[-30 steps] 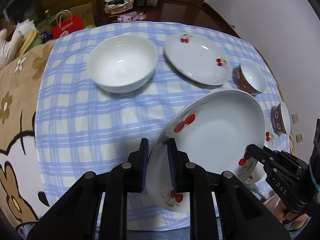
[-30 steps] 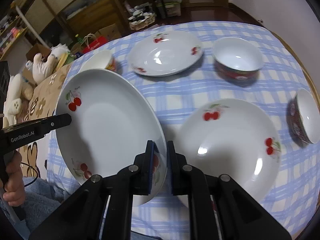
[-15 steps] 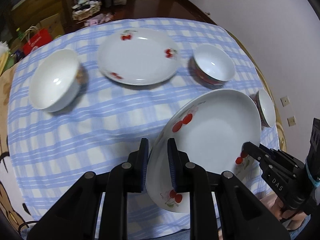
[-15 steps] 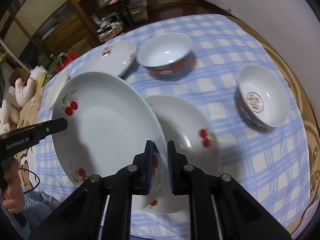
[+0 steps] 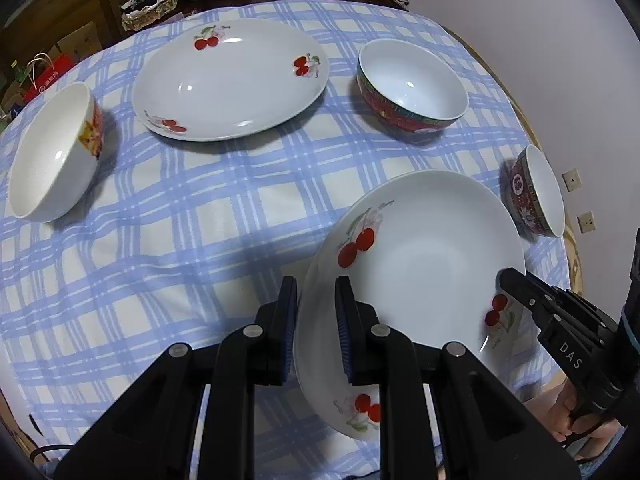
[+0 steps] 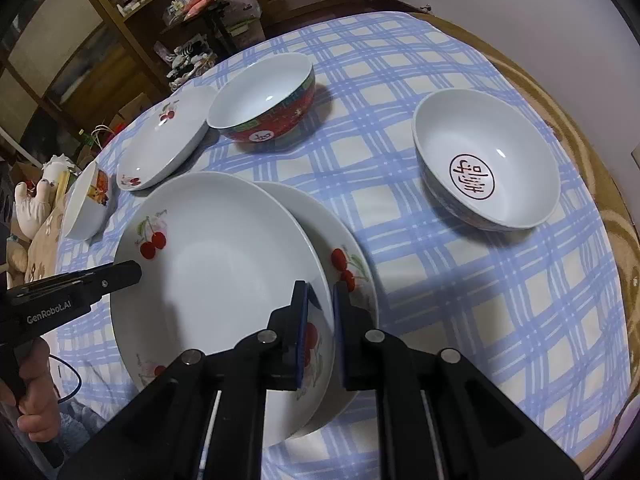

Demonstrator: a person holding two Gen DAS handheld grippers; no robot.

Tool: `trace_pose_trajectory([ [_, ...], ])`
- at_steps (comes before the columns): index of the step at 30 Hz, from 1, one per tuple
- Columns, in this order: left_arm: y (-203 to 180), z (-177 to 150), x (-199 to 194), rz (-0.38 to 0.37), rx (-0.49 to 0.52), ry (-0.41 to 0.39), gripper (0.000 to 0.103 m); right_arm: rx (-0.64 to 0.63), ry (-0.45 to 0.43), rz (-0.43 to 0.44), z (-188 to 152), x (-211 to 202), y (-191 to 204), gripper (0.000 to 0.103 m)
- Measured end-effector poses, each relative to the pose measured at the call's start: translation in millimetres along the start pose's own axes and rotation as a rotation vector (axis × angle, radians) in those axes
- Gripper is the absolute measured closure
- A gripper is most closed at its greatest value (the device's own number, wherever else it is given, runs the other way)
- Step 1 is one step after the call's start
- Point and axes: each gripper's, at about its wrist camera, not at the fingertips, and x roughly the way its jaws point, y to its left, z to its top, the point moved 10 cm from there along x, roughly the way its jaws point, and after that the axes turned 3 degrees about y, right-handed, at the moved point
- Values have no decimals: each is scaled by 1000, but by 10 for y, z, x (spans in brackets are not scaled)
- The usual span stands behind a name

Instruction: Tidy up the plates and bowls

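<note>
Both grippers hold one large white cherry plate (image 5: 432,264) by opposite rims. My left gripper (image 5: 316,320) is shut on its near-left rim. My right gripper (image 6: 320,320) is shut on its near-right rim (image 6: 320,312). The held plate (image 6: 216,264) hovers over a second cherry plate (image 6: 340,248) lying on the checked cloth, overlapping its left part. A third cherry plate (image 5: 232,80) lies farther back. A red-sided bowl (image 5: 412,88), a white bowl with a printed side (image 5: 52,152) and a bowl with a round mark inside (image 6: 488,164) stand around.
The round table's blue checked cloth (image 5: 200,220) ends at a wooden rim (image 6: 616,208) on the right. Shelves and clutter (image 6: 192,8) stand beyond the far edge. A plush toy (image 6: 32,200) lies off the left side.
Both grippers have carried the held plate to the right across the table. It now hangs over the second cherry plate and is nearer to it than before.
</note>
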Motion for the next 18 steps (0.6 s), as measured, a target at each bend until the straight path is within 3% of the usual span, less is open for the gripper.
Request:
trace_pose_trajectory([
  [18,-62,36,200,47,60,-9,84,-54,-79,-72,15,-12,-56,90],
])
